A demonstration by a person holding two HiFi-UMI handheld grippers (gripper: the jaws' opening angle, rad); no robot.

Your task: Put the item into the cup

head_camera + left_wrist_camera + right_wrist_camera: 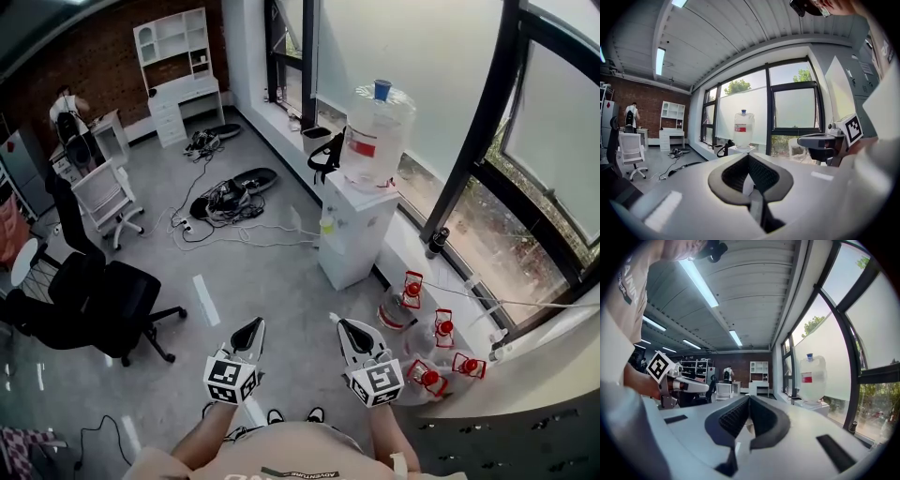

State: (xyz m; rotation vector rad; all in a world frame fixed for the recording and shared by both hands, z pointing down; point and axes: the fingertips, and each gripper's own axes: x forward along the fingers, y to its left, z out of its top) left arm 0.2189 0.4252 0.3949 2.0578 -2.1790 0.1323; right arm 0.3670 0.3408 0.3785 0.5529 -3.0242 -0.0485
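The left gripper (251, 328) is held low in front of the person, above the grey floor (267, 272). Its jaws are clenched tip to tip with nothing between them, as the left gripper view shows. Its black-and-white marker cube (231, 380) sits at its rear, against the person's forearm.

Far out to this gripper's left stands a black wheeled office chair (108, 300). Ahead of that chair is a white swivel chair (105, 197). Well ahead of the gripper, a tangle of dark cables and gear (228, 199) lies on the floor. Further off, against the brick wall, is a white desk with a shelf unit (178, 75). A person (66, 108) stands in the far left corner.

The right gripper (349, 328) is level with the left one and just beside it, the two apart. Its jaws are likewise pressed together and empty, and its own marker cube (377, 382) faces up.

Ahead of the right gripper stands a white water-dispenser cabinet (354, 239). It carries a large clear water bottle with a blue cap and a red label (375, 136). Close to this gripper's right, several clear empty water bottles with red handles (429, 352) lie on the floor beneath the dark-framed window (487, 141).

The cup and the item cannot be located in any of these views.
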